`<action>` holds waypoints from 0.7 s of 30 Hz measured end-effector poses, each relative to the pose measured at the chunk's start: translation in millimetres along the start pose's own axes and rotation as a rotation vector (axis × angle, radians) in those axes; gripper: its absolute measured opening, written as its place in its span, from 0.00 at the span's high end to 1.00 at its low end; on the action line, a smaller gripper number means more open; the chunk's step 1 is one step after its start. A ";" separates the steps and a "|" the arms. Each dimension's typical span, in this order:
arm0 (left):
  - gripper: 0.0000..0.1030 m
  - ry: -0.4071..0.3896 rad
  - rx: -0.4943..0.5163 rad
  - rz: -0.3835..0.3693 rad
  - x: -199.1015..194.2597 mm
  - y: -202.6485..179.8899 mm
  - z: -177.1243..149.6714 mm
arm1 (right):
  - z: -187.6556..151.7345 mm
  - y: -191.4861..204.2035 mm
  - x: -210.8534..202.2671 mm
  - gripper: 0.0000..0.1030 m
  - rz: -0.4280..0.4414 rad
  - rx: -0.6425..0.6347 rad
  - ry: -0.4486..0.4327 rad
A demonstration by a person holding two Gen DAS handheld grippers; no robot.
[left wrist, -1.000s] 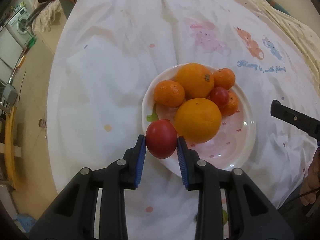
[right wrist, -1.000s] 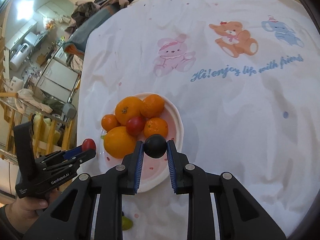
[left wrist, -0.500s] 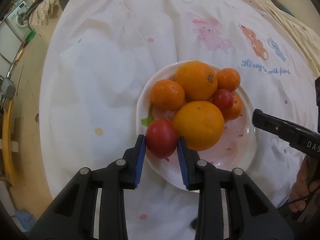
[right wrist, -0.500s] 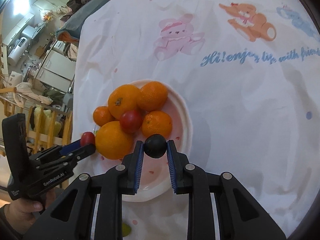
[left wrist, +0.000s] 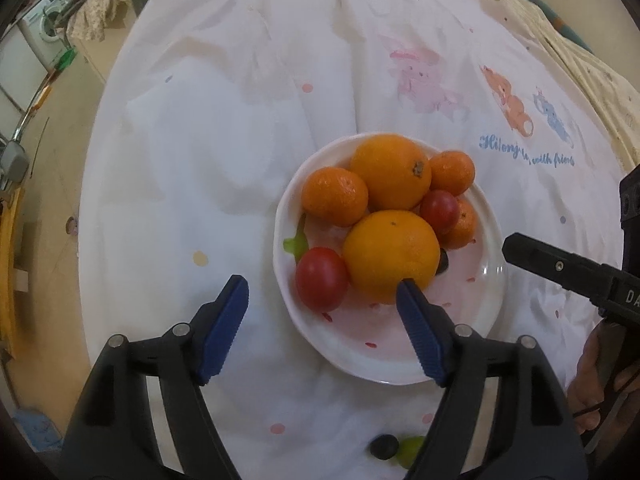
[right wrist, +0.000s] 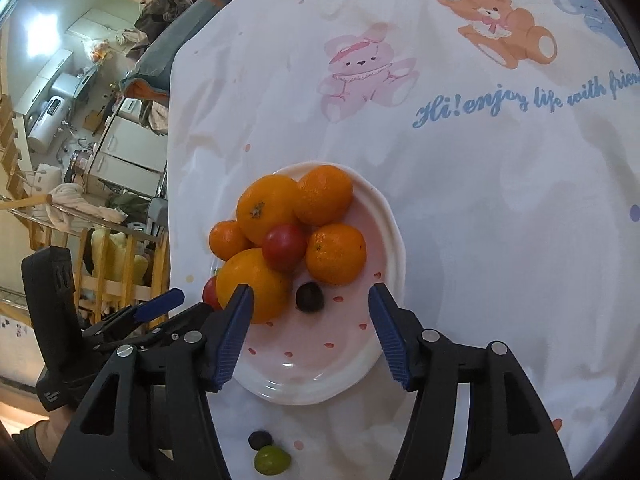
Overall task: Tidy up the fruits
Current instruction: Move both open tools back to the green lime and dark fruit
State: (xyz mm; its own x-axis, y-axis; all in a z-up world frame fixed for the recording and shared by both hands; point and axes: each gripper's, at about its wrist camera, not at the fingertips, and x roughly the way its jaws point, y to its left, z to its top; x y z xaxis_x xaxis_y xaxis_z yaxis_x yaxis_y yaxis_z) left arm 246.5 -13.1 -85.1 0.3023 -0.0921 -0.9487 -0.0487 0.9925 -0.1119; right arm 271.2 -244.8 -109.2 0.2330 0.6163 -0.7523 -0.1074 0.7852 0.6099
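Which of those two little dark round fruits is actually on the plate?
The dark grape beside the big near orange lies on the plate. The other dark grape sits off it on the tablecloth, touching a green grape.
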 end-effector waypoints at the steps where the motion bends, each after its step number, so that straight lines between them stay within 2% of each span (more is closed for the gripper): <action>1: 0.29 -0.011 0.000 -0.001 -2.1 0.1 0.3 | -0.4 -0.5 -0.8 0.39 0.000 0.002 -0.002; 12: 0.29 -0.077 0.021 0.001 -18.5 0.6 -2.4 | -4.2 -3.5 -11.8 0.39 -0.028 0.023 -0.034; 21: 0.29 -0.136 0.035 0.000 -48.8 3.5 -16.7 | -24.8 4.1 -42.3 0.39 -0.047 0.021 -0.081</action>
State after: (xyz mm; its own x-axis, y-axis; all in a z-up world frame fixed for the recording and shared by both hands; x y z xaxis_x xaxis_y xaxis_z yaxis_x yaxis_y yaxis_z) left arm 215.7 -6.4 -44.1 0.4291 -0.0827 -0.8995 -0.0159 0.9950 -0.0991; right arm 237.0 -266.2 -81.0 0.3151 0.5709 -0.7581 -0.0747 0.8113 0.5798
